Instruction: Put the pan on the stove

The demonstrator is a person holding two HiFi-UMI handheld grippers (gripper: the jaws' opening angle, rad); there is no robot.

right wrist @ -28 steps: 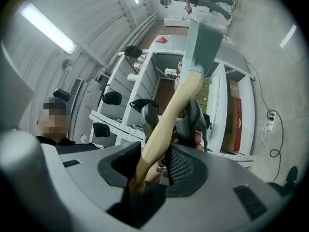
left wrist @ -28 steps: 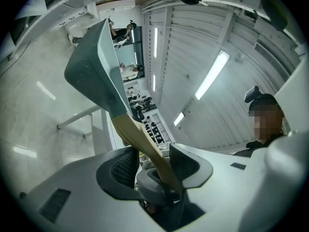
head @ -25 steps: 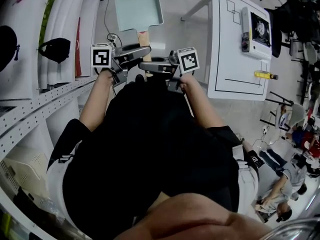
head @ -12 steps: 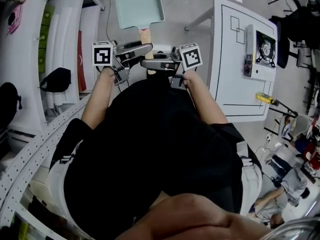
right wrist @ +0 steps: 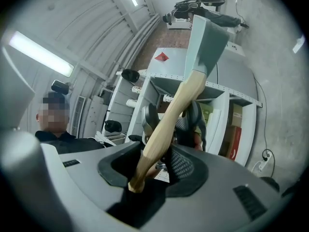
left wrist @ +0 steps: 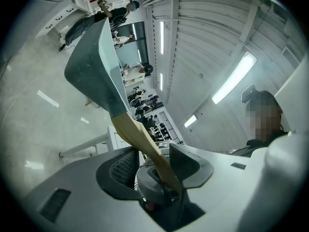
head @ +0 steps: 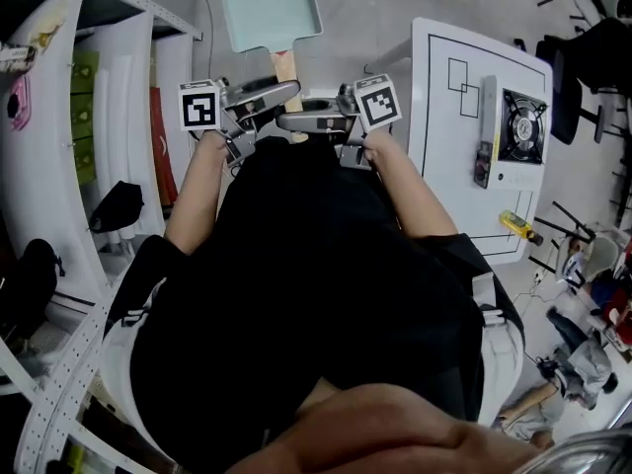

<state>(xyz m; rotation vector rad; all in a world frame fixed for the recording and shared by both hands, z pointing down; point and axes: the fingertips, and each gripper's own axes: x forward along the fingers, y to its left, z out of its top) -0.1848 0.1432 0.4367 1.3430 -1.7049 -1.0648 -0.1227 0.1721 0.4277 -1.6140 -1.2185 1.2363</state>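
Note:
A pale teal rectangular pan (head: 269, 6) with a wooden handle (head: 286, 67) is carried level in front of the person. Both grippers face each other across the handle: my left gripper (head: 279, 95) and my right gripper (head: 298, 122) are each shut on it. In the left gripper view the handle (left wrist: 140, 139) runs between the pads of the left gripper (left wrist: 152, 161) up to the pan (left wrist: 94, 66). The right gripper view shows the handle (right wrist: 166, 124) clamped in the right gripper (right wrist: 159, 170), with the pan (right wrist: 205, 42) beyond. The portable stove (head: 518, 126) sits on a white table (head: 444, 166) at the right.
White shelving (head: 59, 166) with bags and boxes lines the left side. A small yellow object (head: 515, 226) lies near the table's near corner. Chairs and seated people are at the far right. Grey floor lies between shelves and table.
The whole view has shifted as the person walks with the pan: the table and stove have slid down and nearer, the shelves have swung round at the left. Both grips on the handle are unchanged.

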